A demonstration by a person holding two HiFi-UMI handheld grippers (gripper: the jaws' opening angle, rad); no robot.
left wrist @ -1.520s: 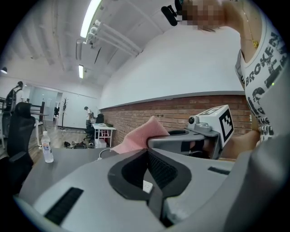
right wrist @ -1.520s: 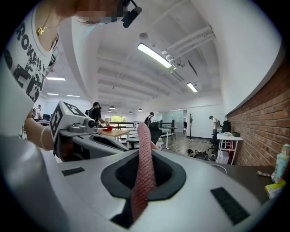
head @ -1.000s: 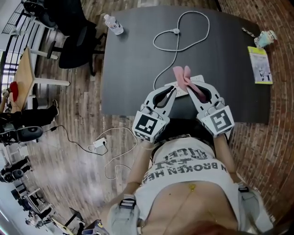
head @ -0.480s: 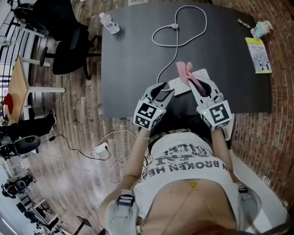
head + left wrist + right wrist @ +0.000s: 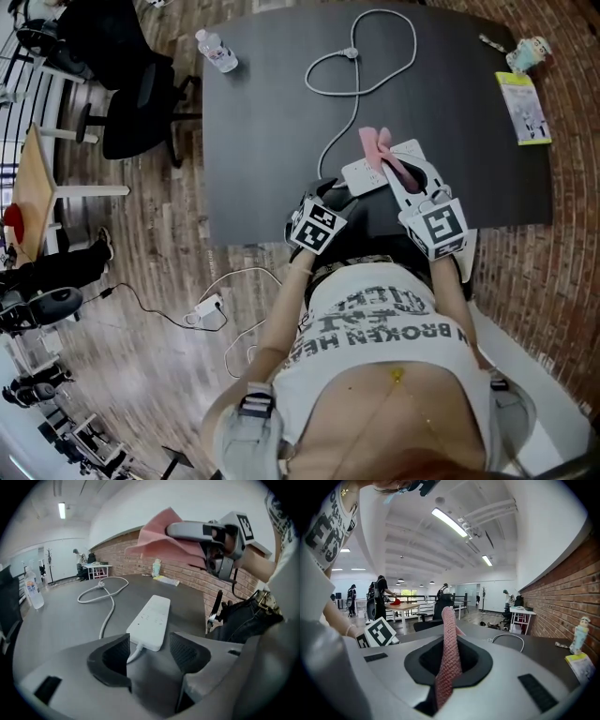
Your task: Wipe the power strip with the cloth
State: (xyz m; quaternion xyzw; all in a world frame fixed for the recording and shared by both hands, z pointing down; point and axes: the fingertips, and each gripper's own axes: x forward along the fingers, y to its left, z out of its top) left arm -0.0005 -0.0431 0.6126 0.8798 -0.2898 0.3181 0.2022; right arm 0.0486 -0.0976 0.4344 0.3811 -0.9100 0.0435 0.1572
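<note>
Between the closed jaws of the right gripper (image 5: 449,654) the pink cloth (image 5: 448,634) is pinched upright, so that a free fold is left for wiping. Just ahead of the left gripper (image 5: 149,645), whose jaws have just been opening and are spread with only the cable (image 5: 107,591) root between them, untouched, the white power strip (image 5: 151,619) is laid flat on the dark table (image 5: 61,625), probably to be steadied while the cloth is kept above it.

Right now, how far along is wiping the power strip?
Done: the cloth is clamped in the right gripper. In hand: the left gripper, jaws just opening and empty, is lined up on the power strip at its cord end. Left: all the wiping; the cloth hangs above the strip, not touching.
</note>
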